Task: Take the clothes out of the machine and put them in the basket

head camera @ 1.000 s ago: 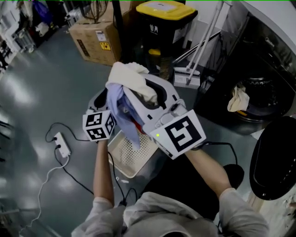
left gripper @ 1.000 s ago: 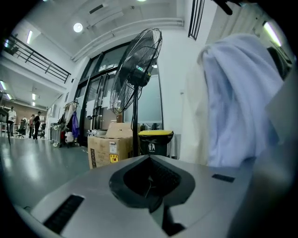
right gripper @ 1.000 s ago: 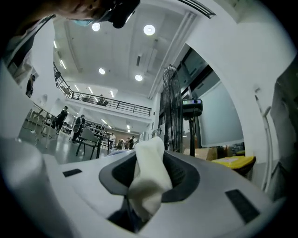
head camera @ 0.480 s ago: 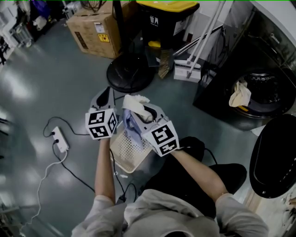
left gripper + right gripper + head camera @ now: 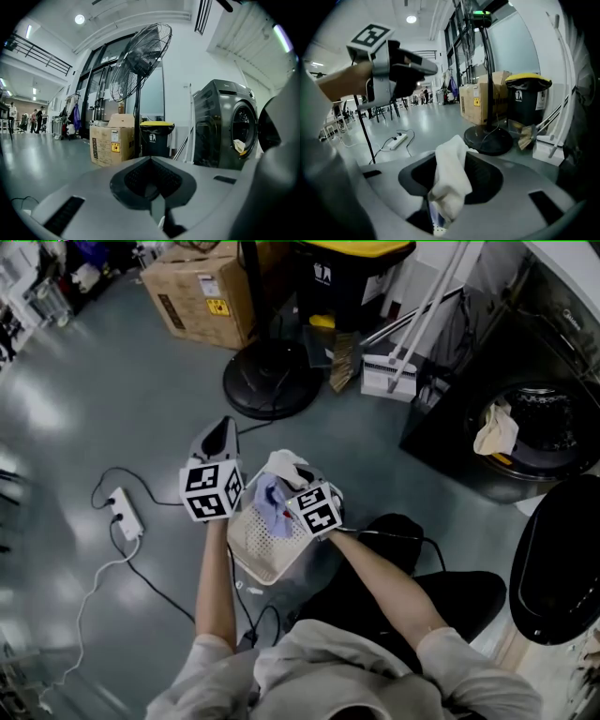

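My right gripper [image 5: 292,476] is shut on a bundle of clothes, a white cloth [image 5: 284,465] over a blue one [image 5: 271,496], held just above the cream perforated basket [image 5: 249,547] on the floor. Its jaws have just been opening slightly, and the white cloth [image 5: 449,180] still sticks up from between them. My left gripper [image 5: 219,427] hovers beside the basket's left side, shut and holding nothing [image 5: 150,161]. Another cream garment [image 5: 494,432] hangs in the open drum of the washing machine [image 5: 548,352] at the right.
The machine's round door [image 5: 558,559] stands open at the lower right. A fan base [image 5: 272,388], a cardboard box [image 5: 202,292], a black bin [image 5: 347,282] and a dustpan [image 5: 386,379] stand behind the basket. A power strip [image 5: 125,514] with cables lies to the left.
My right gripper has dropped a long way with the clothes, from high and near the camera to just over the basket. The left gripper has sunk a little.
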Demonstrator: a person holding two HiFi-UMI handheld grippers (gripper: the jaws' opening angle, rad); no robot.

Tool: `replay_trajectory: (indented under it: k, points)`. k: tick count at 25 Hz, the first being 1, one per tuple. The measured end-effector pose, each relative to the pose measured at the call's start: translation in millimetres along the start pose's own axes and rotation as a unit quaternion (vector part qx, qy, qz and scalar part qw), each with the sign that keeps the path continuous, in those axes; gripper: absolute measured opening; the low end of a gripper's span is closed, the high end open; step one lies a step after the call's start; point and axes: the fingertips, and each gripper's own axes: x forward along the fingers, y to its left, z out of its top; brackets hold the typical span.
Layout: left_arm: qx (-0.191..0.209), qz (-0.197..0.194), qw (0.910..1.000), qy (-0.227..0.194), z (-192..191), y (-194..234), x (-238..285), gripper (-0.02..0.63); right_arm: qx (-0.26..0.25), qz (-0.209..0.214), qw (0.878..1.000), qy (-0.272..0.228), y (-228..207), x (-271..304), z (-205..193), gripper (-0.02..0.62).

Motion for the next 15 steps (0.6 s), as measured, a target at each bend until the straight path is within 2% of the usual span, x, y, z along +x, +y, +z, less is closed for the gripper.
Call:
replay_trajectory:
  k: [3,5,7,10,15]
  points:
    - [0.0,0.001,1.0,0.001,-1,3,-2,0.02,0.001,0.003,0.998,0.061,0,13,-42,0.174]
    - [-0.001,0.001,1.0,0.001,-1,5,-4,0.02,0.011,0.011,0.997,0.079,1,16,-58,0.262]
    - [-0.001,0.002,1.0,0.0,-1,6,-3,0.02,0.017,0.019,0.998,0.06,3,17,-51,0.328]
    - [-0.005,0.002,1.0,0.002,-5,5,-2,0.018,0.012,0.024,0.999,0.039,6,16,-37,0.333]
    - [-0.005,-0.004,1.0,0.002,-5,-2,2,0.02,0.005,0.005,1.0,0.021,-6,11,-23,0.32]
